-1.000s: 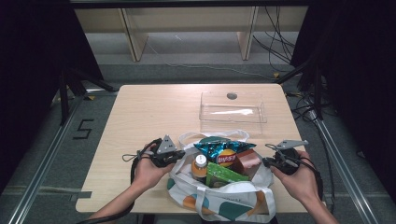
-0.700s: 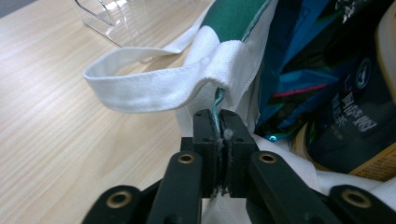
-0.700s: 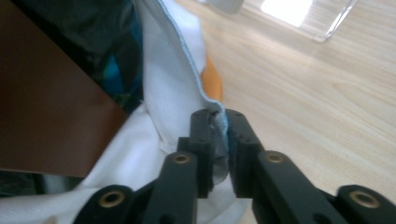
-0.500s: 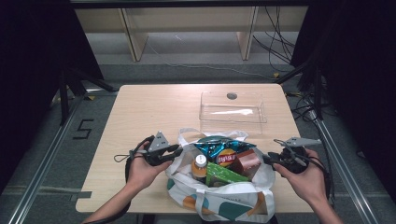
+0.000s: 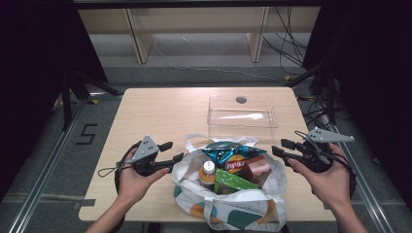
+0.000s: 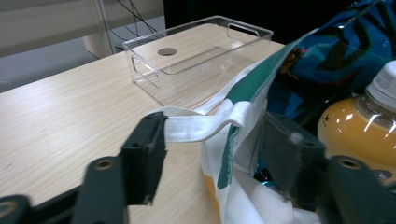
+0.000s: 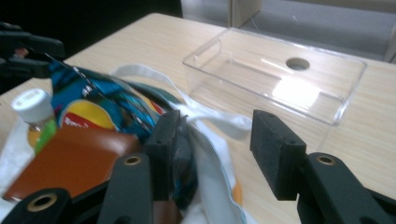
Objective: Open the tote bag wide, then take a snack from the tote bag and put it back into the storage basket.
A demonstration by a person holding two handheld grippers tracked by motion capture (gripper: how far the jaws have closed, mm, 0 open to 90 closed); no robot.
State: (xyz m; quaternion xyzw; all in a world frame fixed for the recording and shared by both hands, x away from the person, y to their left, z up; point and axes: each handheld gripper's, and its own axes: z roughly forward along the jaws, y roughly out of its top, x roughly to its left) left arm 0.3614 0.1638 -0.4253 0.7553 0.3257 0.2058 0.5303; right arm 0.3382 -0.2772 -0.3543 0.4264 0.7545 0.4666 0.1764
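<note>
Both tongs [image 5: 175, 151] [image 5: 280, 147] have closed in on the bag [image 5: 228, 204] rim (jaws apart).

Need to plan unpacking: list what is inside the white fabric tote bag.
In the white fabric tote bag: blue crisp packet, orange juice bottle, brown box, green packet. Anything beneath them is covered.

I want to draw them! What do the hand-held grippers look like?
Each hand-held gripper, left and right, is black with two blocky jaws lined with dark foam pads. A grey three-cornered plate sits on top. A thin black cable loops from the left one. Forearms are bare.
</note>
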